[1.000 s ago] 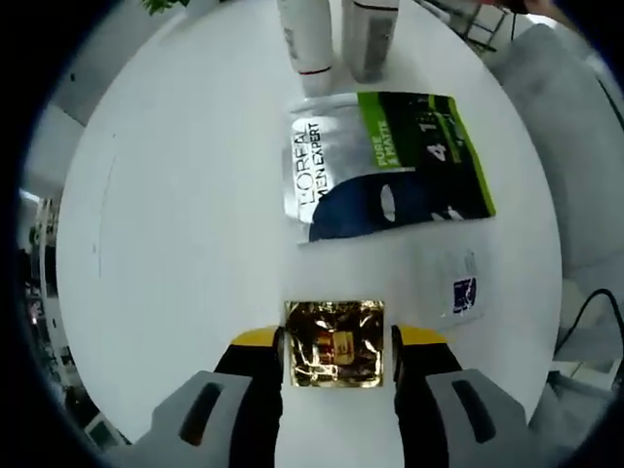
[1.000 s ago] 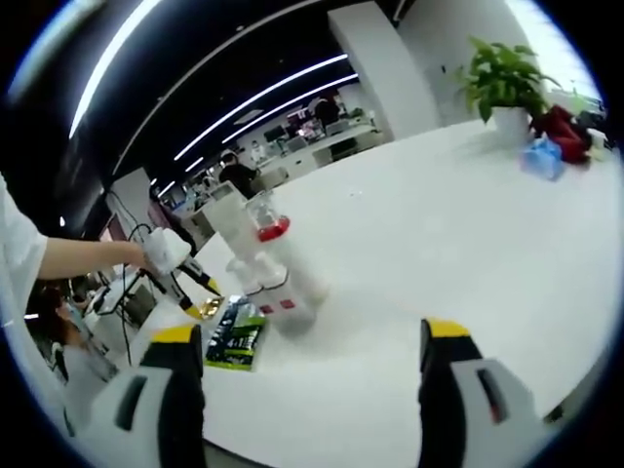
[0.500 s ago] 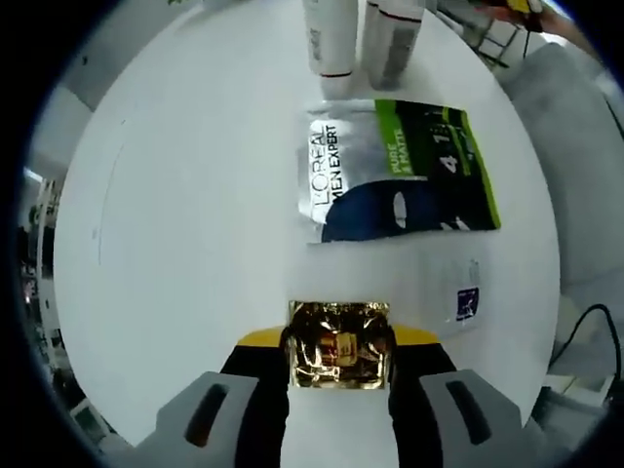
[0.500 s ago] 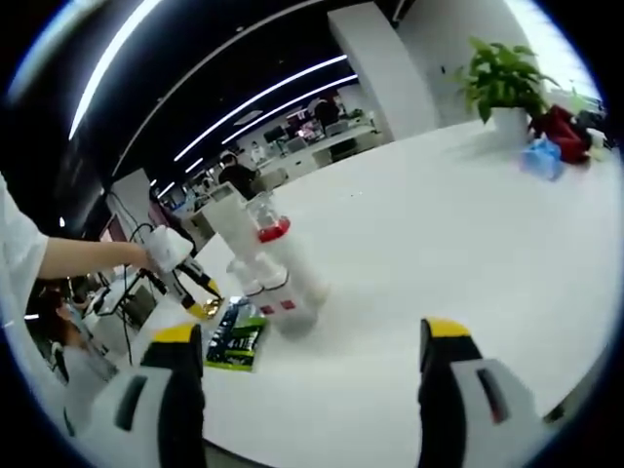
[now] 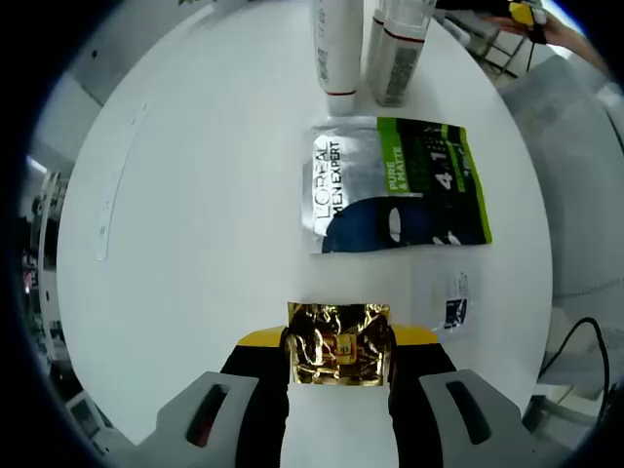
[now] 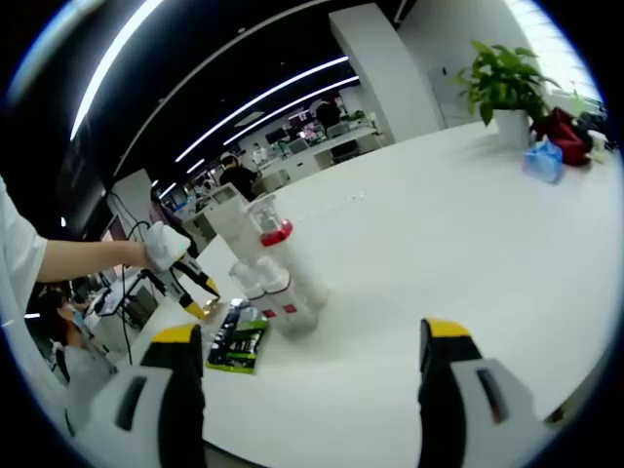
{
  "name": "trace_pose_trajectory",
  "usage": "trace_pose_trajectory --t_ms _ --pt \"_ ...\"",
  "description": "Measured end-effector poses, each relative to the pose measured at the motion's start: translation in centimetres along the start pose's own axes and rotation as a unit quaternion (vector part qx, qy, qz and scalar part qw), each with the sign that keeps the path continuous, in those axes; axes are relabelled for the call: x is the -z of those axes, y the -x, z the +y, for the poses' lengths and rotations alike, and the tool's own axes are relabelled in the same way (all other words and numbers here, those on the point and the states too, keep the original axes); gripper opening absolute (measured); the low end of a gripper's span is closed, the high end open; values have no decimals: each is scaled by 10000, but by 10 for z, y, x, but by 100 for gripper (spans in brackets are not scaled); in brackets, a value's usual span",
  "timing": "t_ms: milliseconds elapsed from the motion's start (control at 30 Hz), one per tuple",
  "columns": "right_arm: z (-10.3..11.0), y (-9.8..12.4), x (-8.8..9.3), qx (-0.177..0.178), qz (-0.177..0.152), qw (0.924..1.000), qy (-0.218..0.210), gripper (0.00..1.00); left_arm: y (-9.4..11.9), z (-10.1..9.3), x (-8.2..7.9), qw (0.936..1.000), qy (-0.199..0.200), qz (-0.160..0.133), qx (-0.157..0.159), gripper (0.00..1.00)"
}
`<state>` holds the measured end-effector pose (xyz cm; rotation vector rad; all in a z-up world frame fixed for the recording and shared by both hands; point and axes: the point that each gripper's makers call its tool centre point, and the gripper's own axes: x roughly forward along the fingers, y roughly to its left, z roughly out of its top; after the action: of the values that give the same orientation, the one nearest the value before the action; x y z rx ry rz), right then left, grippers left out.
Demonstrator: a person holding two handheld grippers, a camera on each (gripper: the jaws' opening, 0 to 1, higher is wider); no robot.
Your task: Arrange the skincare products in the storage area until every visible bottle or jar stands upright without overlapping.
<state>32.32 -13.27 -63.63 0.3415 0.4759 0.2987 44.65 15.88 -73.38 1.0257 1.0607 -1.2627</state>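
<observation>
In the left gripper view, a gold foil sachet (image 5: 337,343) was held between the jaws of the left gripper (image 5: 338,363), just above the white table (image 5: 195,195). Ahead of it, a flat green and silver sachet (image 5: 395,183) lay face up, and a small white sachet (image 5: 448,300) lay just beside it. Past those, white bottles (image 5: 366,44) were seen standing upright and close together. The bottles appeared done; the flat sachets were judged still to be placed.

In the right gripper view, the right gripper (image 6: 310,385) was kept wide and empty above the table. The upright bottles (image 6: 268,258) were clustered at the left. A potted plant (image 6: 507,93) and a blue object (image 6: 542,159) stood well apart, obstructing nothing.
</observation>
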Motion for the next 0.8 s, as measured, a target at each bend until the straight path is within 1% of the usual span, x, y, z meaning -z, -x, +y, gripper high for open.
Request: trace_pose_trajectory --t_ms 167,300,467,633,800 --pt "-1 1 -1 2 -5 10000 4 93 -1 -5 -8 9999 -44 94 2 36" --pt "-2 3 -1 25 -2 10000 9 93 -2 -4 -14 9999 69 102 -23 36" --pt "-1 3 -1 30 -4 10000 13 93 -8 -6 -12 9995 21 289 -103 36" --pt "-1 3 -1 24 2 10000 19 93 -13 -12 -13 9995 4 303 -23 36" --pt "0 2 -1 15 12 10000 28 93 -16 -13 -11 9995 13 328 -19 36"
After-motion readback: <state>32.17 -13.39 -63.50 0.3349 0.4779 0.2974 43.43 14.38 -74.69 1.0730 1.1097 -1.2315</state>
